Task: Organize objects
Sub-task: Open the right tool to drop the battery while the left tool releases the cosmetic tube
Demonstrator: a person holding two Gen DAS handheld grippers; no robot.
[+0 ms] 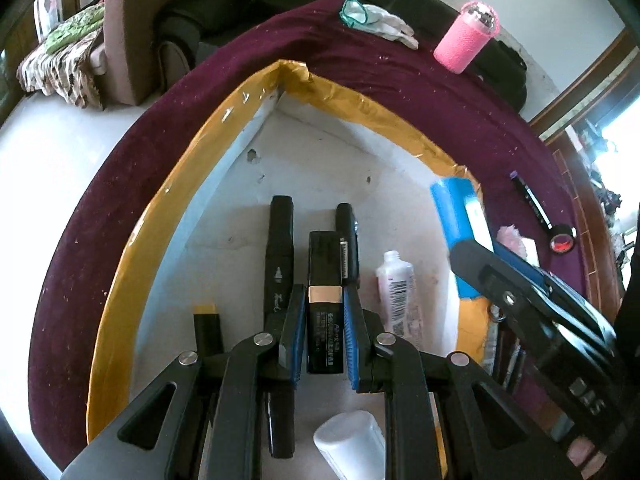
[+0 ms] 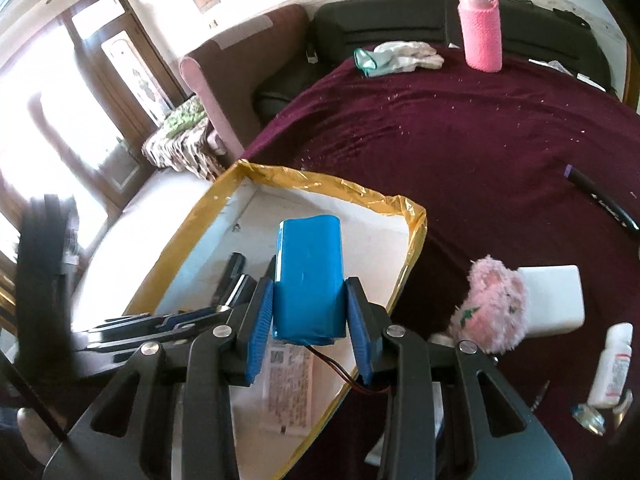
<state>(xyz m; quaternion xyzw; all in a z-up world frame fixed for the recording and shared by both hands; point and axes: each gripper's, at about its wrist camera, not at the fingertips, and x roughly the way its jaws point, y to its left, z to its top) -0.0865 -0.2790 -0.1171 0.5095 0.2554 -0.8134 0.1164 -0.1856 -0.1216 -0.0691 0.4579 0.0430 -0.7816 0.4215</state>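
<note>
The left gripper [image 1: 323, 312] pinches a black tube [image 1: 325, 300] above the tray [image 1: 120, 280]. The right gripper [image 2: 310, 312] clamps a blue battery pack [image 2: 310, 276], seemingly just over the tray's near edge.

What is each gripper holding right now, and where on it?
Left gripper clamps the black tube around its gold band. Right gripper clamps the blue battery pack by its lower sides, near the wires.
</note>
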